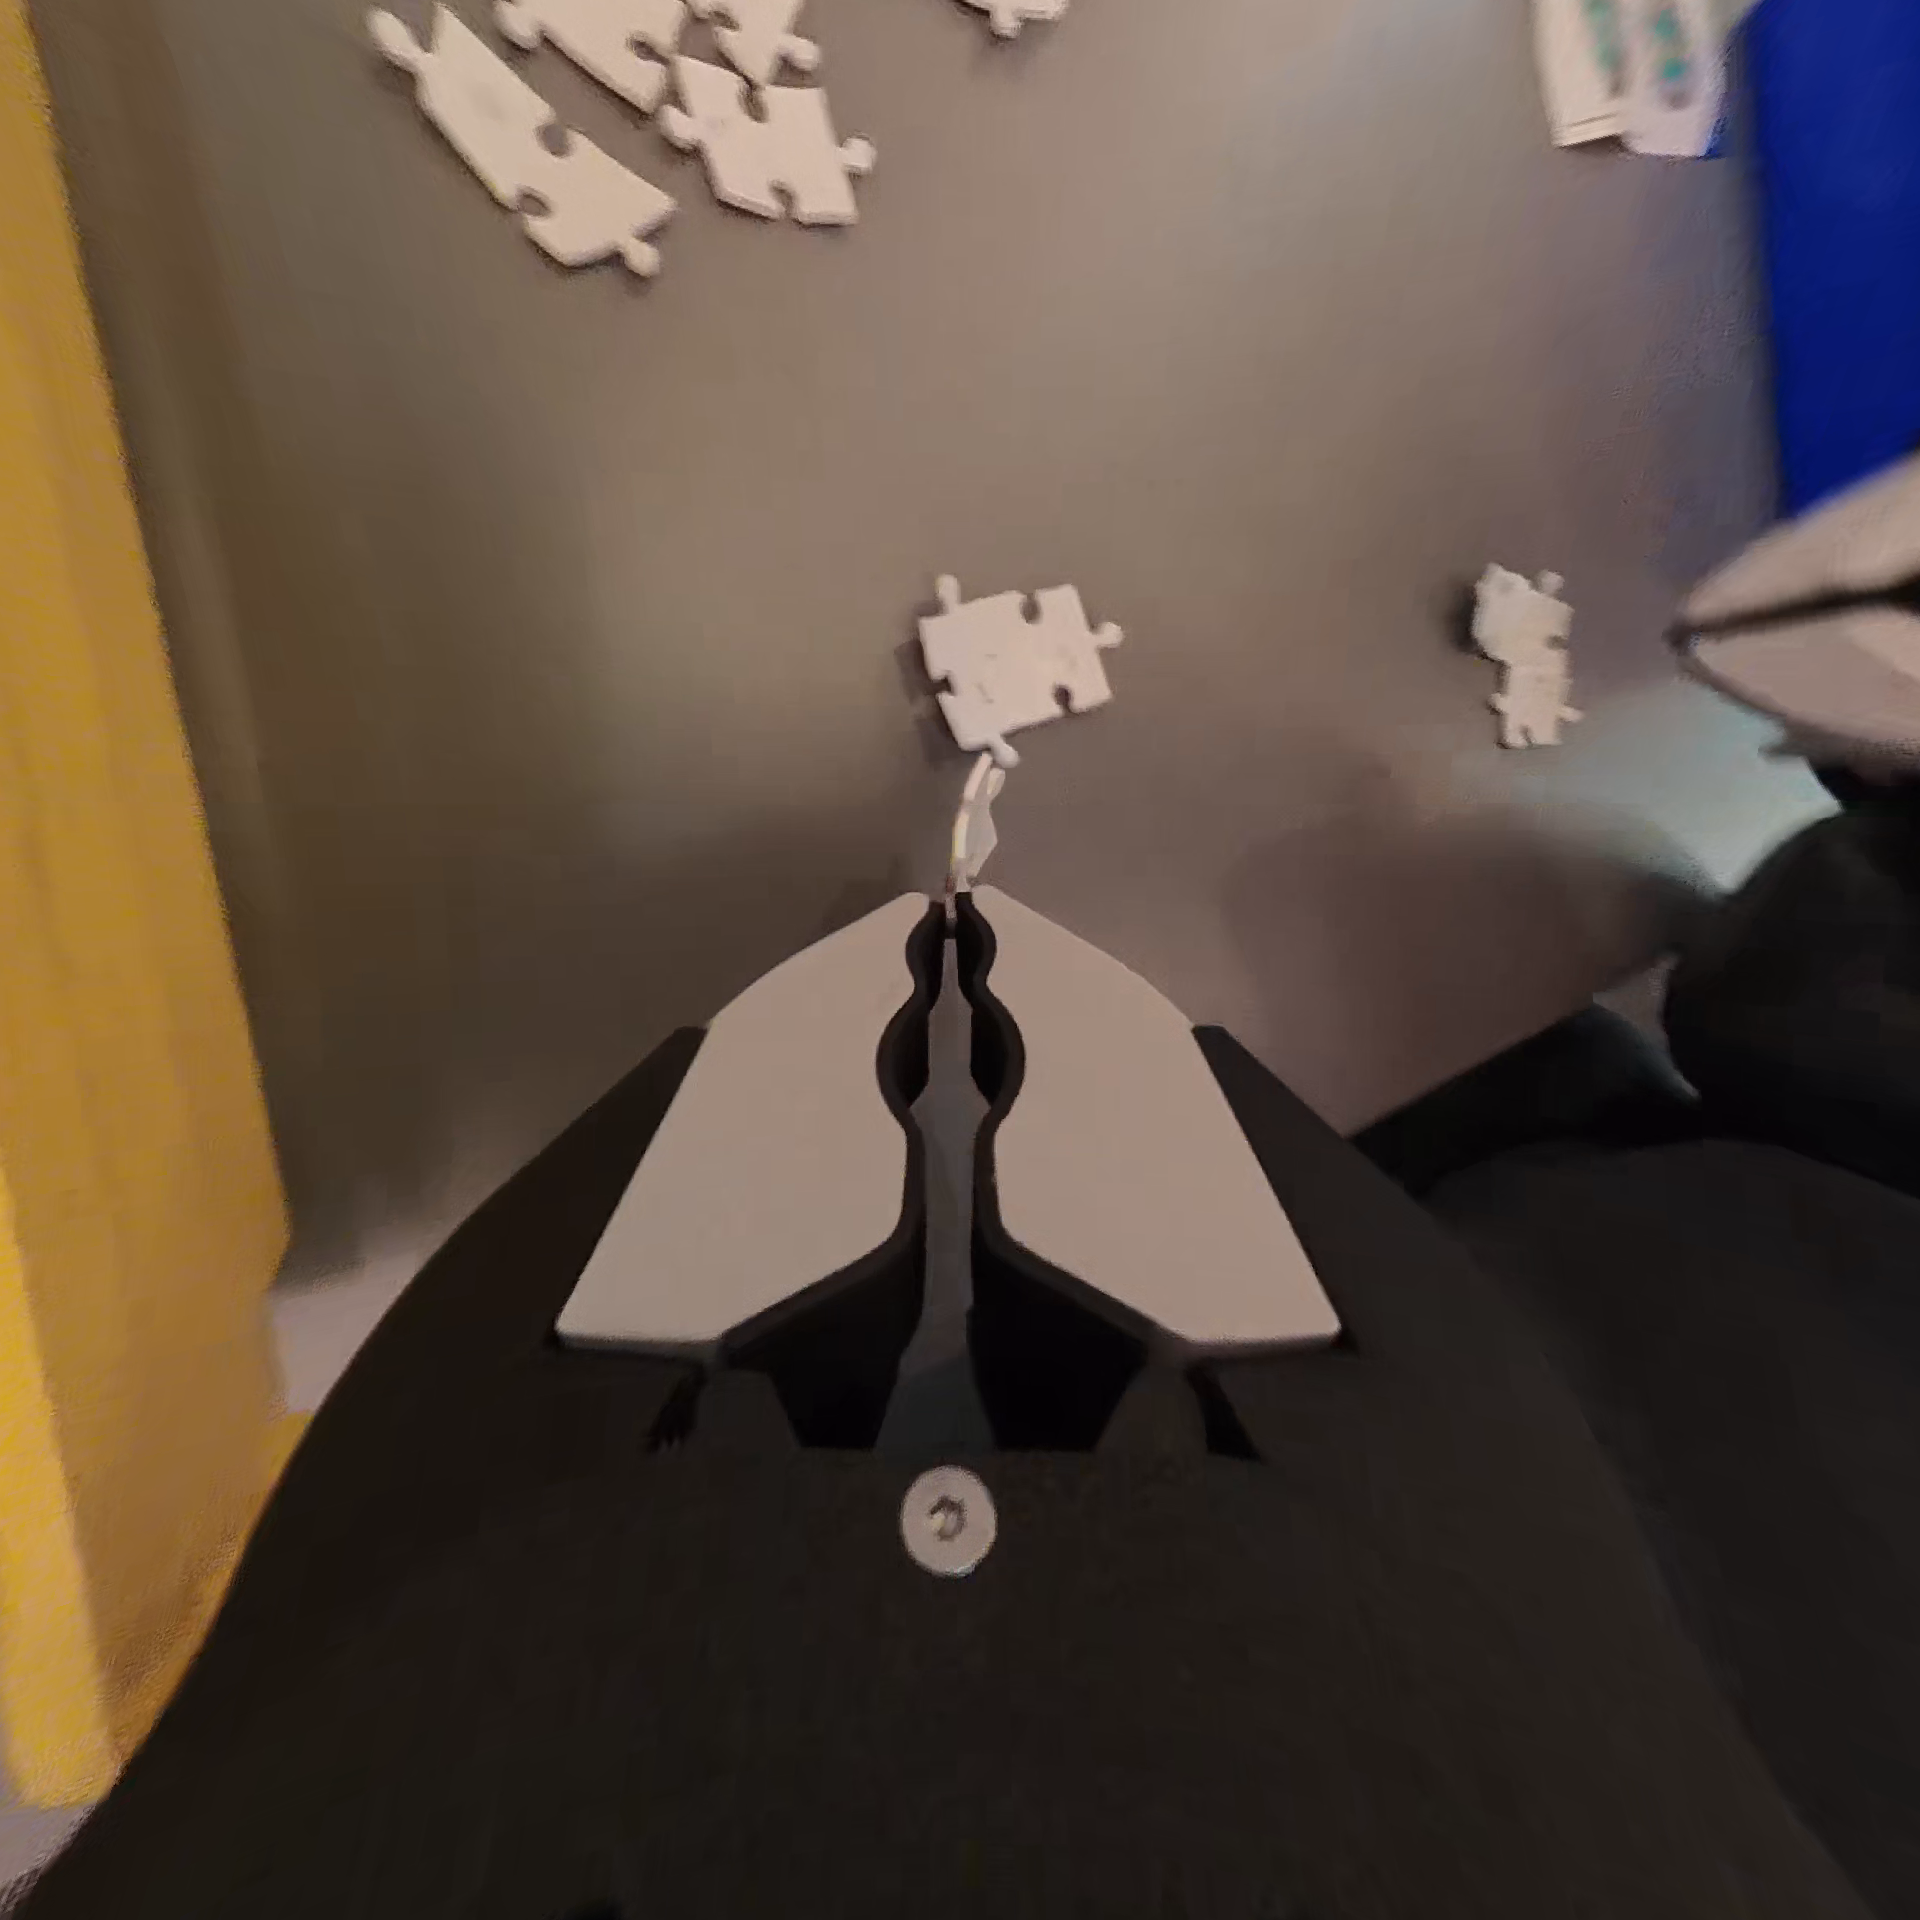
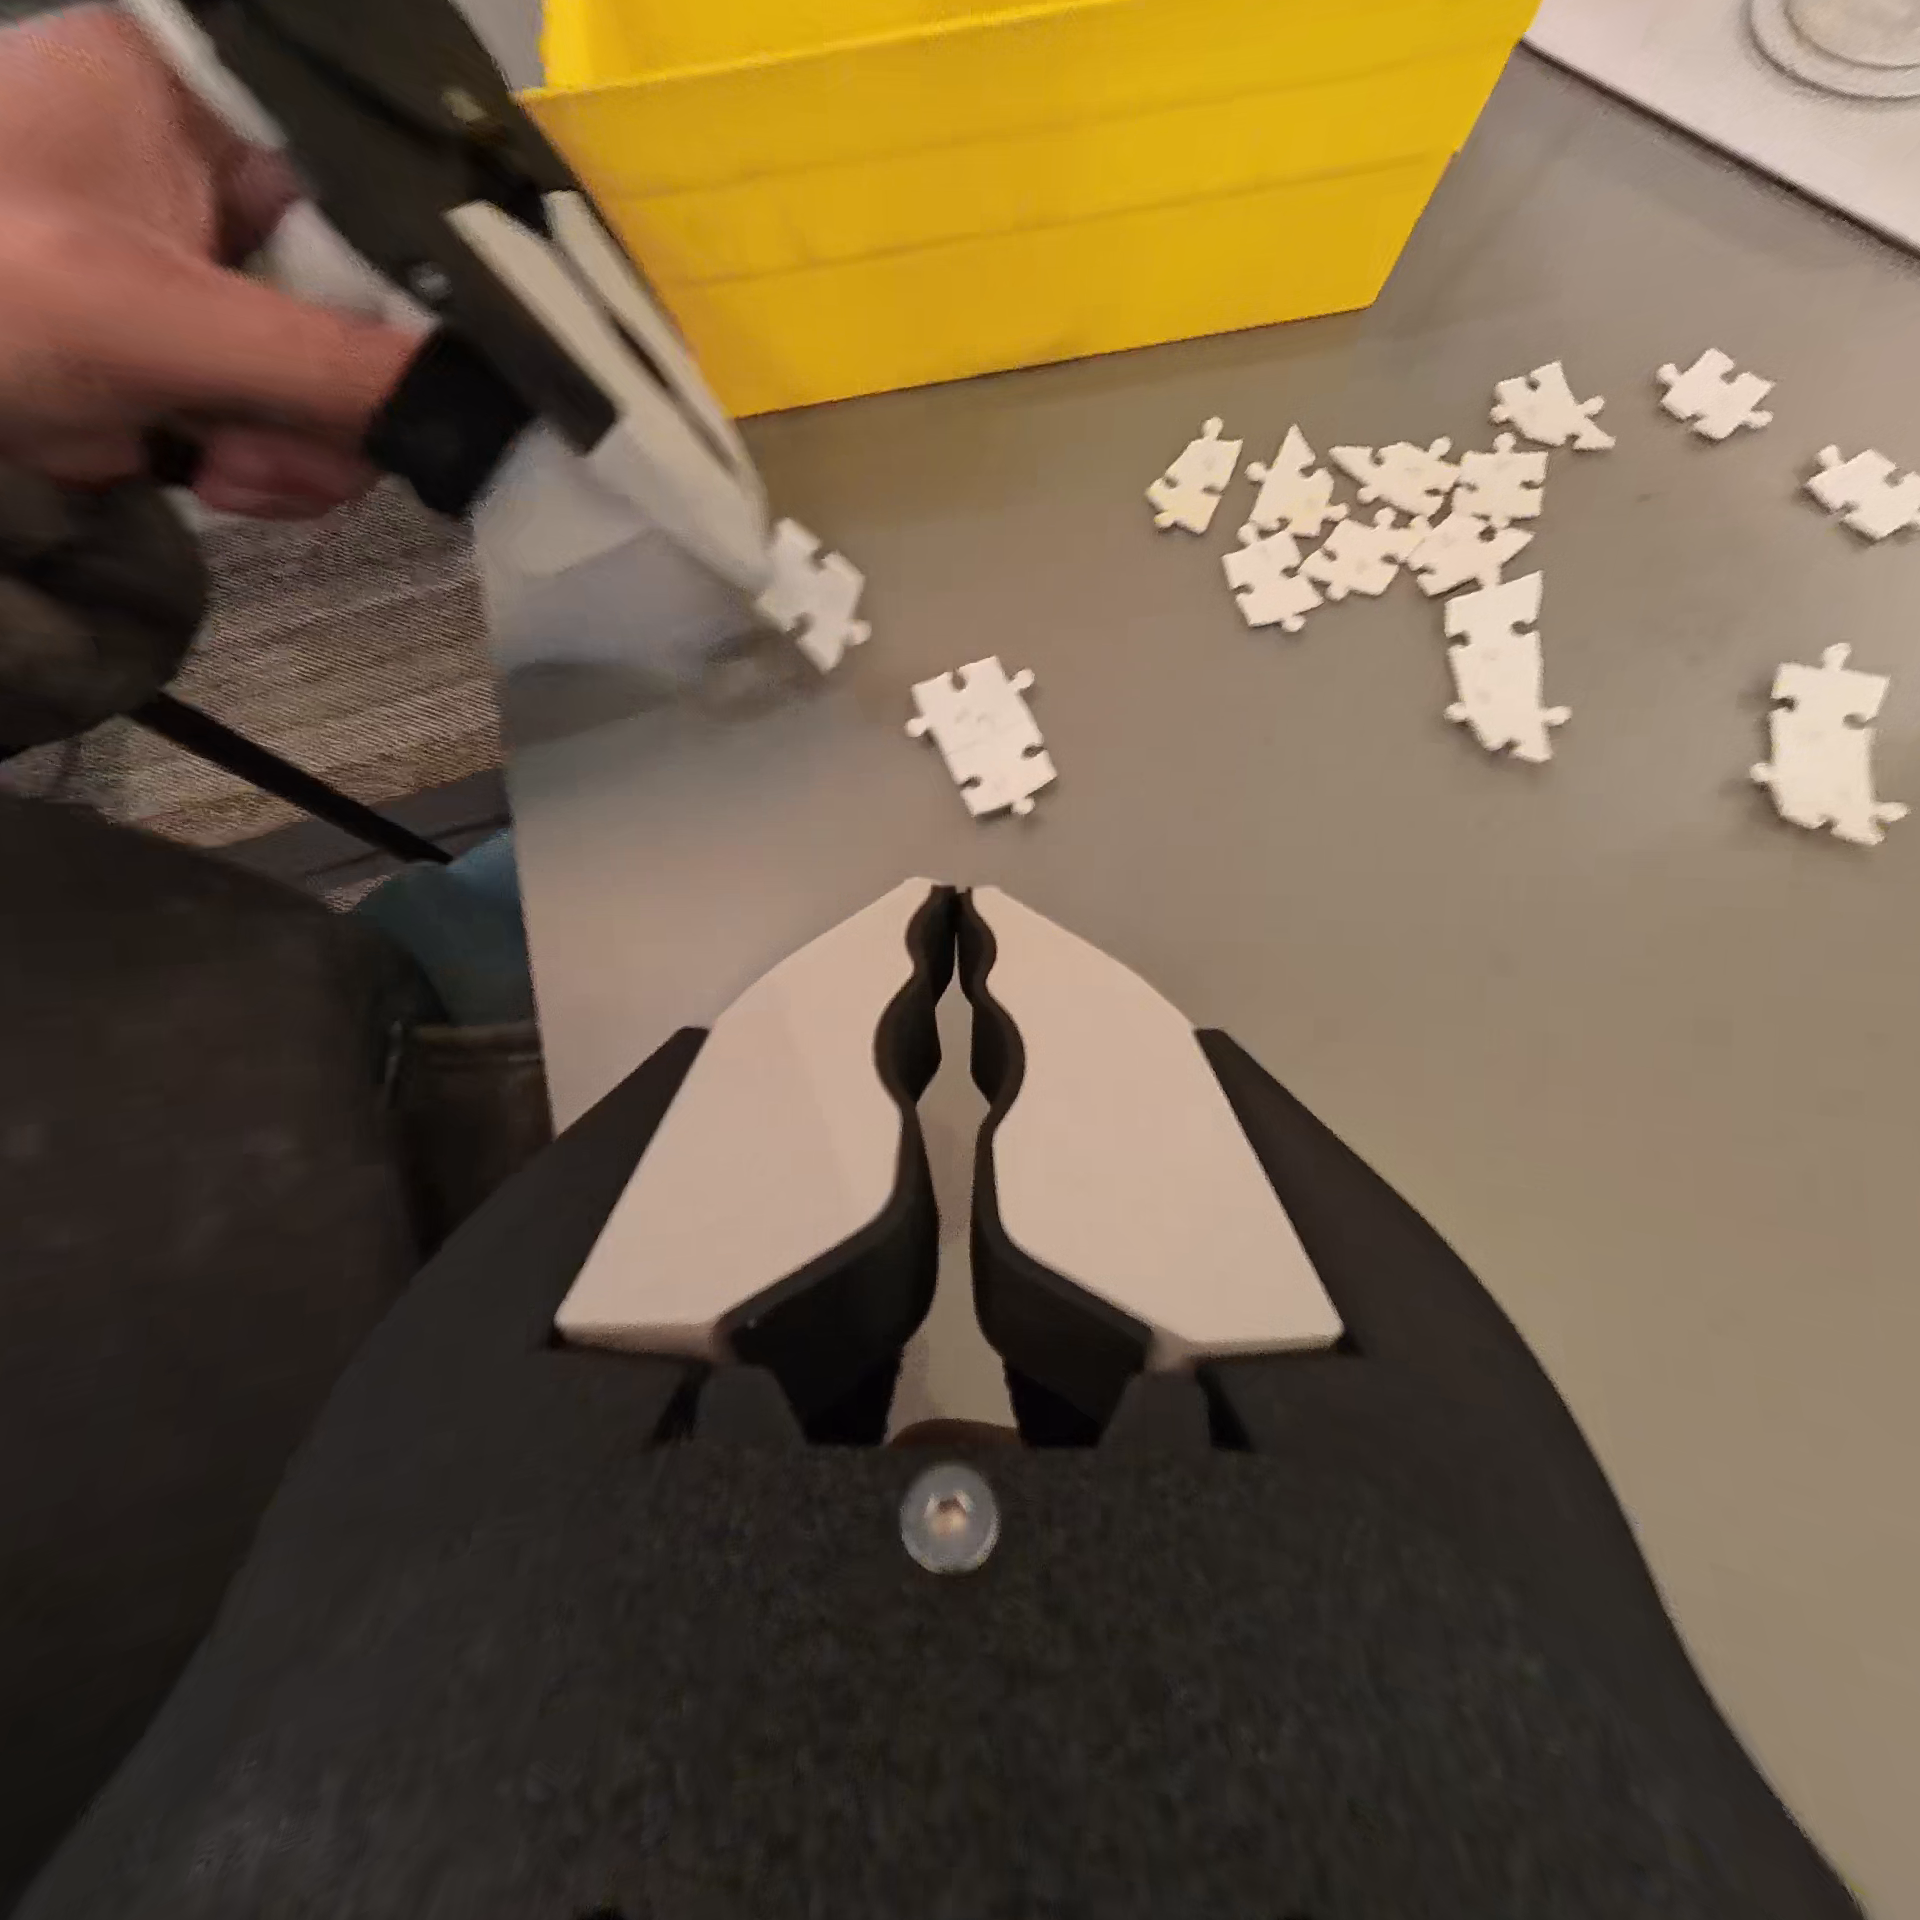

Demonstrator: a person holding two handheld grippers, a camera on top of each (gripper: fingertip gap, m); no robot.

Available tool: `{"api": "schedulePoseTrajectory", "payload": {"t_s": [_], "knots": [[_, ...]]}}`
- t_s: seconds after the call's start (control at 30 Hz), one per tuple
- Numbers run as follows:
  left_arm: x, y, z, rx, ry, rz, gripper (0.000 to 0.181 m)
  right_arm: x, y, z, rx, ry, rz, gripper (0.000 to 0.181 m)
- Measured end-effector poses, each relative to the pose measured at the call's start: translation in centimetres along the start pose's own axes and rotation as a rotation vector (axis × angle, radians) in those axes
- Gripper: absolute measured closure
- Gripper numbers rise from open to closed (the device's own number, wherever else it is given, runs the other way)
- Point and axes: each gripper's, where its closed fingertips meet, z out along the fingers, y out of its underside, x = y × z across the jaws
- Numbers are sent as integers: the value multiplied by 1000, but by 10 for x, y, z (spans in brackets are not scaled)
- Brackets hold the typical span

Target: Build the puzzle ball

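White puzzle pieces are scattered over a grey surface (image 2: 1351, 987). A single white piece (image 1: 977, 826) is pinched edge-on between the closed tips of the left hand-held gripper (image 1: 954, 906); in the right wrist view the same piece (image 2: 816, 592) is seen flat-faced at the end of that gripper, at about 11 o'clock from the right hand-held gripper (image 2: 954, 896). The right hand-held gripper is held above the surface with its jaws pressed together and nothing between them. A joined pair of pieces (image 2: 982, 736) lies on the surface just beyond its tips at 12 o'clock, and is seen again directly ahead of the held piece in the left wrist view (image 1: 1013, 660). A loose cluster of pieces (image 2: 1382, 520) is spread at about 2 o'clock, with longer joined strips (image 2: 1501, 665) beside it. A yellow bin (image 2: 1018, 208) stands at the far edge at 12 o'clock. A person's hand (image 2: 135, 260) is wrapped around the left hand-held gripper's handle at 10 o'clock.
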Motion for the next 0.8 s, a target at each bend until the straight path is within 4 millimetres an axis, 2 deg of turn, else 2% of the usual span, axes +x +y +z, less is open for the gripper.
{"api": "schedulePoseTrajectory", "payload": {"t_s": [0.17,0.23,0.37,0.53,0.63,0.8], "knots": [[-16,-13,11,30,-122,-81,180,-26,29,-27,106,-63,40,181],[-21,-12,15,30,-144,-113,180,-27,40,-42,140,-68,51,181],[-25,-11,22,30,-107,-199,179,-9,68,-79,165,-50,89,181],[-29,-8,23,14,-121,-228,178,37,112,-123,136,55,150,180],[-29,-7,23,17,-121,-235,178,44,125,-126,106,61,179,177],[-29,-6,23,17,-113,-231,177,35,141,-96,-6,67,132,179]]}}
